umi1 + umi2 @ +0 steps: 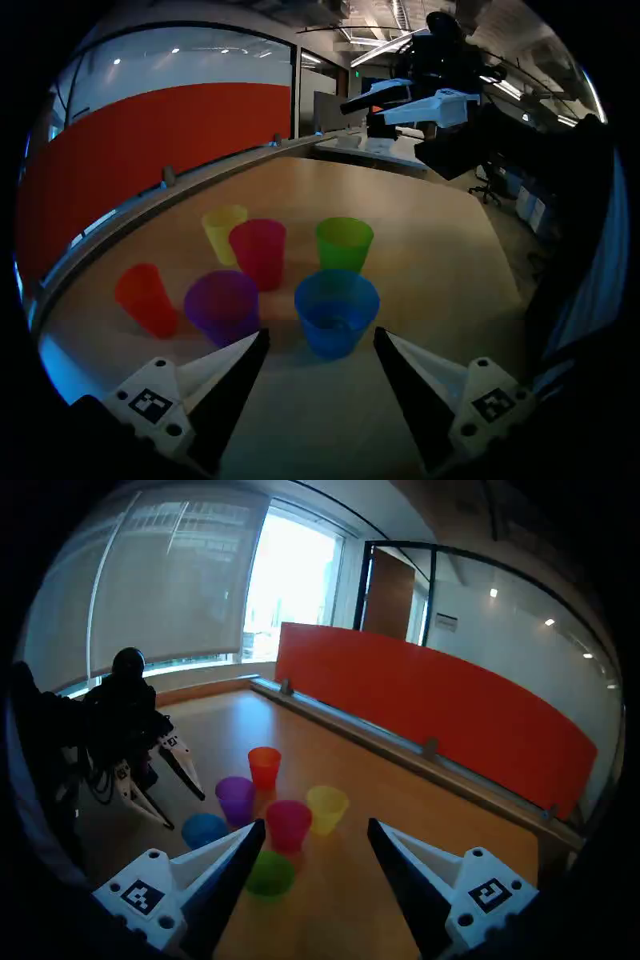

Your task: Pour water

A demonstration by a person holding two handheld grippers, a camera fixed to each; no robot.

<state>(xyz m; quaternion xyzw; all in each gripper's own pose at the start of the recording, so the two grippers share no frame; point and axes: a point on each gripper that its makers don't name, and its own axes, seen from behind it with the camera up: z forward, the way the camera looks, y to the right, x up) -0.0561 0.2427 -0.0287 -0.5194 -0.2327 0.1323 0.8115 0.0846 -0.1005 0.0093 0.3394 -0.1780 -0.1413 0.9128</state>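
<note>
1. Blue cup [336, 312] stands upright on the wooden table [448, 240], at the front of a cluster of coloured cups. I think there's water in it, but I can't be sure.
2. Left gripper [320, 332]: jaws spread, holding nothing, cup just ahead of the gap.
3. Right gripper [314, 822]: jaws spread, empty, well apart from the cups.
4. My guess on handling: thin plastic, light, squashes easily, smooth tapered wall may slip. I'd pinch it mid-wall, gently, and keep it level.
5. Purple cup [222, 306] is just beside it, so there's a bump risk.

In the left gripper view, the cup cluster [260, 252] blocks centre frame, blue cup [337, 312] nearest. Bare tabletop [456, 240] lies open at centre right.
</note>
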